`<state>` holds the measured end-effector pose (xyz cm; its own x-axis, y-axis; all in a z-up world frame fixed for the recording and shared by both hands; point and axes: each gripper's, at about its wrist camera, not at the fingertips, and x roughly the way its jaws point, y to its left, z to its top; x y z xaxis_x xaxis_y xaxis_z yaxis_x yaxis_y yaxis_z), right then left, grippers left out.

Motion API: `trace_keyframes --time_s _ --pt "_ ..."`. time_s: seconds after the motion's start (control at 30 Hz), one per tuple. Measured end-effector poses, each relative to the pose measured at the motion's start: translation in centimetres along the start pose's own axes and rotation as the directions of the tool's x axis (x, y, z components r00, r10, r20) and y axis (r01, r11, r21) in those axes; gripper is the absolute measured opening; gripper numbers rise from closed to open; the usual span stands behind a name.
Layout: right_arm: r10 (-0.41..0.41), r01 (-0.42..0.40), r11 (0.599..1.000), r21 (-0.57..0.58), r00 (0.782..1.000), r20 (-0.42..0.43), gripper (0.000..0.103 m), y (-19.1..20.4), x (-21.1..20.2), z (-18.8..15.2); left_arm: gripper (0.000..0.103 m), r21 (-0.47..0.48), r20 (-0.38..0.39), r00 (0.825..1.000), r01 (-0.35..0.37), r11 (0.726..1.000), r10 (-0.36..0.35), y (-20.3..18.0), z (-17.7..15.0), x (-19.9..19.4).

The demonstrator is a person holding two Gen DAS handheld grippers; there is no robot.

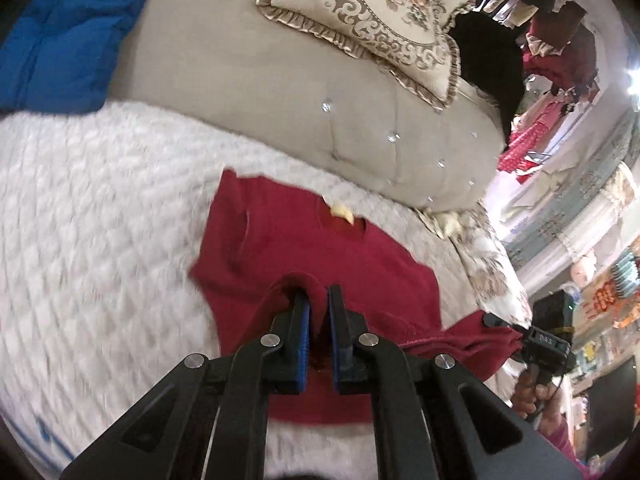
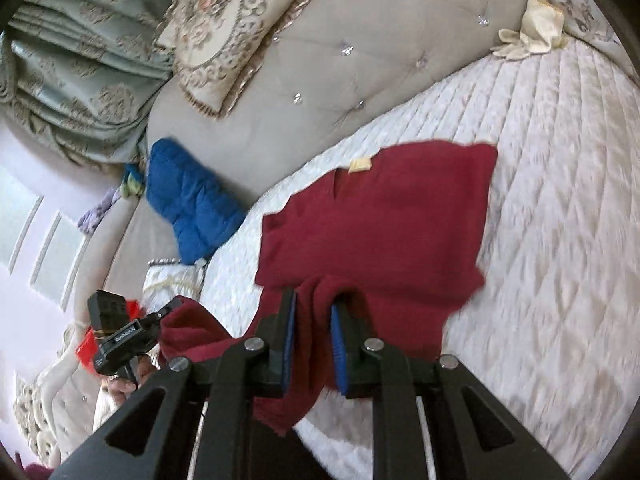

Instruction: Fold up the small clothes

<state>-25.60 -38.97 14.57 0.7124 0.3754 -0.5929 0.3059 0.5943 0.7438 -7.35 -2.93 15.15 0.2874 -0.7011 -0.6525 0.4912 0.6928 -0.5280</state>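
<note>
Both grippers — left gripper [image 1: 318,300], right gripper [image 2: 314,300] — apparently pinch the soft red top [image 1: 288,240].

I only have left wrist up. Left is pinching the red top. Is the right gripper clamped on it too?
Observer: Yes. In the right wrist view the right gripper has a fold of the red top bunched between its blue pads.
Operator: Anything lying on the bed past the top on that side?
Observer: A cream cloth lies crumpled at the foot of the tufted headboard, well clear of the top.
Operator: What's beyond the blue jacket? It's cut off for me.
Observer: The blue jacket rests on the headboard, with green patterned bedding piled behind it.
</note>
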Motion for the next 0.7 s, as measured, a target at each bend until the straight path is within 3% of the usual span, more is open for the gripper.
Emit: trace_keyframes --time_s 0.3,0.37,0.43,0.53,0.57,0.6,0.63,0.67,0.7 --pt "-0.123 0.122 0.99 0.075 0.992 0.014 0.015 -4.6 5.8 5.9 0.0 -0.036 0.05 0.988 -0.147 0.988 0.149 2.2 7.4 8.7" --pt "-0.155 0.154 0.985 0.075 0.988 0.009 0.016 -5.1 6.9 6.5 0.0 -0.044 0.005 0.99 -0.138 0.99 0.138 3.0 8.2 11.2" --pt "-0.177 0.178 0.98 0.09 0.984 -0.018 0.024 -5.7 7.7 7.1 0.0 -0.059 -0.034 0.987 -0.161 0.985 0.159 3.9 8.6 13.0" --pt "-0.152 0.153 0.983 0.1 0.988 -0.014 0.028 -5.7 6.9 7.0 0.0 -0.118 -0.087 0.989 -0.129 0.985 0.119 5.6 9.0 14.0" --pt "-0.151 0.151 0.985 0.08 0.989 -0.008 0.03 -5.3 6.4 6.8 0.007 -0.135 -0.083 0.992 -0.105 0.985 0.094 5.8 9.0 13.7" --pt "-0.173 0.171 0.984 0.051 0.985 0.021 0.038 -4.8 5.6 6.4 0.015 -0.145 -0.068 0.995 -0.082 0.986 0.073 6.0 9.2 13.2" --pt "-0.201 0.2 0.98 0.02 0.978 0.064 0.043 -4.2 4.6 5.9 0.032 -0.142 -0.042 0.996 -0.083 0.986 0.078 6.0 9.4 12.4" --pt "-0.21 0.21 0.978 0.005 0.974 0.09 0.051 -3.9 3.9 5.6 0.038 -0.138 -0.019 0.996 -0.087 0.987 0.085 5.9 9.6 11.7" --pt "-0.211 0.214 0.977 -0.013 0.971 0.115 0.052 -3.5 3.1 5.1 0.038 -0.132 0.007 0.996 -0.085 0.988 0.087 5.8 9.7 10.9"
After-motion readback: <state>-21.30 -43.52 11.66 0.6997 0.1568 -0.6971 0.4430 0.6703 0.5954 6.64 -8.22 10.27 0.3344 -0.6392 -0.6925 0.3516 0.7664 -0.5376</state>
